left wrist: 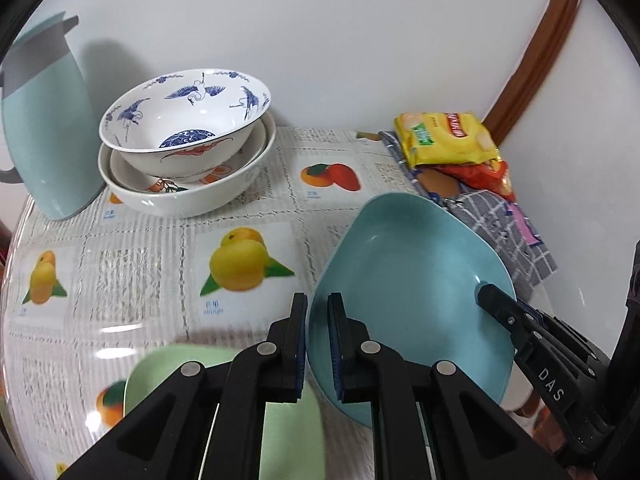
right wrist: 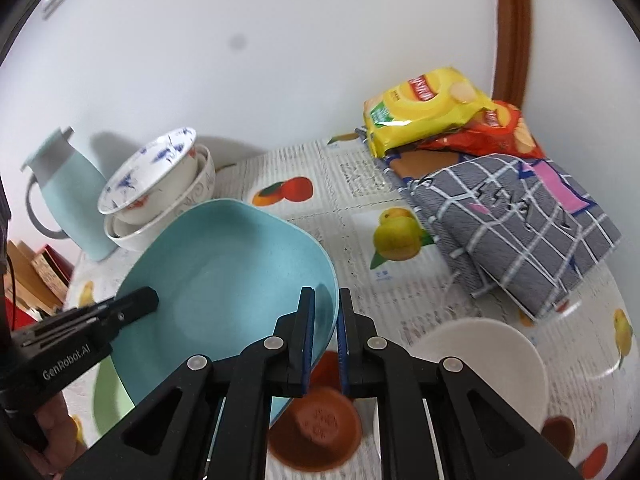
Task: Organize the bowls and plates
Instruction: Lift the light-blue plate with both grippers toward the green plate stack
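Note:
Both grippers hold a light blue squarish plate [left wrist: 412, 280] tilted above the table. My left gripper [left wrist: 318, 320] is shut on its left rim, and my right gripper [right wrist: 325, 320] is shut on its right rim; the plate also shows in the right wrist view [right wrist: 224, 272]. A blue-and-white crane bowl [left wrist: 188, 116] sits nested in white bowls [left wrist: 188, 196] at the back left. A light green plate [left wrist: 160, 376] lies under my left gripper. A white bowl [right wrist: 488, 356] and a brown dish [right wrist: 320, 432] lie under my right gripper.
A pale blue jug [left wrist: 44, 128] stands at the back left beside the bowl stack. Yellow and red snack bags [left wrist: 444, 136] rest on a folded grey checked cloth [right wrist: 516, 220] at the back right by the wall. The table has a fruit-print cover [left wrist: 240, 264].

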